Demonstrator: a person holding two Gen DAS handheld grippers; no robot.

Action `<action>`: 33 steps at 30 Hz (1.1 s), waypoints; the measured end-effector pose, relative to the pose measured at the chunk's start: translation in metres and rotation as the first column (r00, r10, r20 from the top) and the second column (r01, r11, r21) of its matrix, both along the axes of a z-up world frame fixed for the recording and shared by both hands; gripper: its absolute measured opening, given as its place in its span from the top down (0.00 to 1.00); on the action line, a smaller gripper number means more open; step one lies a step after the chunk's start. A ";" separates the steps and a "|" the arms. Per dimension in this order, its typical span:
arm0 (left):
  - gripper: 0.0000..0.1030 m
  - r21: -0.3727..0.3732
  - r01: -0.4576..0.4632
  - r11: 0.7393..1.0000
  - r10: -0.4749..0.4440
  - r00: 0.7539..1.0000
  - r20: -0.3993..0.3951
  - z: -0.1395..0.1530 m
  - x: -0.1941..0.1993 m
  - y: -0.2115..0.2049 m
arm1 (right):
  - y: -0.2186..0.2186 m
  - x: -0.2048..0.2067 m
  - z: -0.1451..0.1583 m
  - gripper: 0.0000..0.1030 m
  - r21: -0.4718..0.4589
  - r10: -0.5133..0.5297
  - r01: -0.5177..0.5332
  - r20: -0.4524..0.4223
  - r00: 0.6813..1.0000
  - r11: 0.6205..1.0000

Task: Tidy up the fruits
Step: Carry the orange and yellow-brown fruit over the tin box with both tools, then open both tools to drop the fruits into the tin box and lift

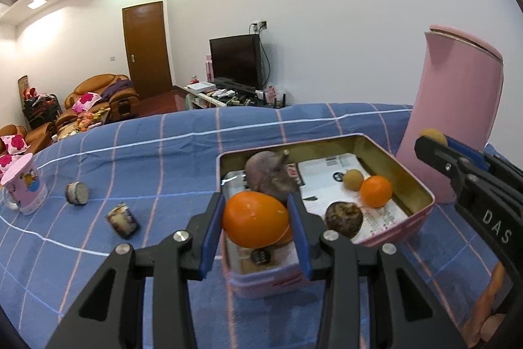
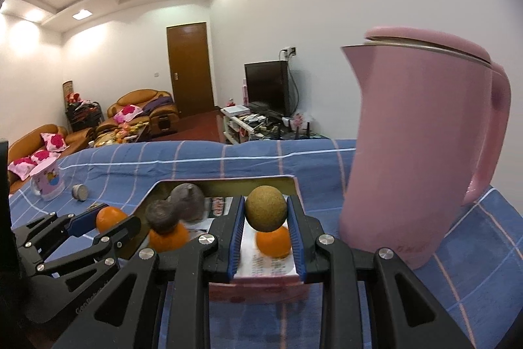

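Observation:
My left gripper (image 1: pixel 256 219) is shut on a large orange (image 1: pixel 255 219), held over the near left end of a pink tin box (image 1: pixel 421 185). Inside the tin lie a purple-brown fruit (image 1: pixel 269 174), a dark round fruit (image 1: pixel 343 218), a small orange (image 1: pixel 376 190) and a small tan fruit (image 1: pixel 353 180). My right gripper (image 2: pixel 266 213) is shut on a round tan-brown fruit (image 2: pixel 266 208), above the tin (image 2: pixel 225 182) and over another orange (image 2: pixel 274 241). The right gripper (image 1: pixel 434 143) also shows in the left wrist view, and the left gripper (image 2: pixel 101 219) in the right wrist view.
A tall pink kettle (image 2: pixel 421 146) stands just right of the tin on the blue checked cloth (image 1: pixel 147 152). To the left lie two small cups on their sides (image 1: pixel 77 193) (image 1: pixel 122 219) and a pink mug (image 1: pixel 24 188). A living room lies beyond the table's far edge.

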State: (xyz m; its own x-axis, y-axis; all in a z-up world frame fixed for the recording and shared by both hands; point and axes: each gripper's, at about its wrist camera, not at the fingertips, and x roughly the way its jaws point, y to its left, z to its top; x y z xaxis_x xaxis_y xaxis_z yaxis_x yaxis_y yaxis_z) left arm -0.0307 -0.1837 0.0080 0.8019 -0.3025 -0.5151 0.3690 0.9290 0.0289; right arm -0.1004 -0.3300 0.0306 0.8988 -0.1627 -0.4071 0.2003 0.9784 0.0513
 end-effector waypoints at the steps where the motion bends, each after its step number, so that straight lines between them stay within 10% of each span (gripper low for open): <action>1: 0.60 -0.001 0.003 1.000 -0.003 1.000 0.000 0.000 0.001 -0.003 | -0.002 0.001 0.000 0.73 -0.004 -0.009 0.009 0.002 1.000 1.000; 33: 0.62 -0.043 0.008 0.999 -0.013 0.993 -0.119 -0.010 0.060 -0.039 | -0.019 0.089 -0.021 0.72 0.050 0.058 -0.051 -0.149 0.987 0.997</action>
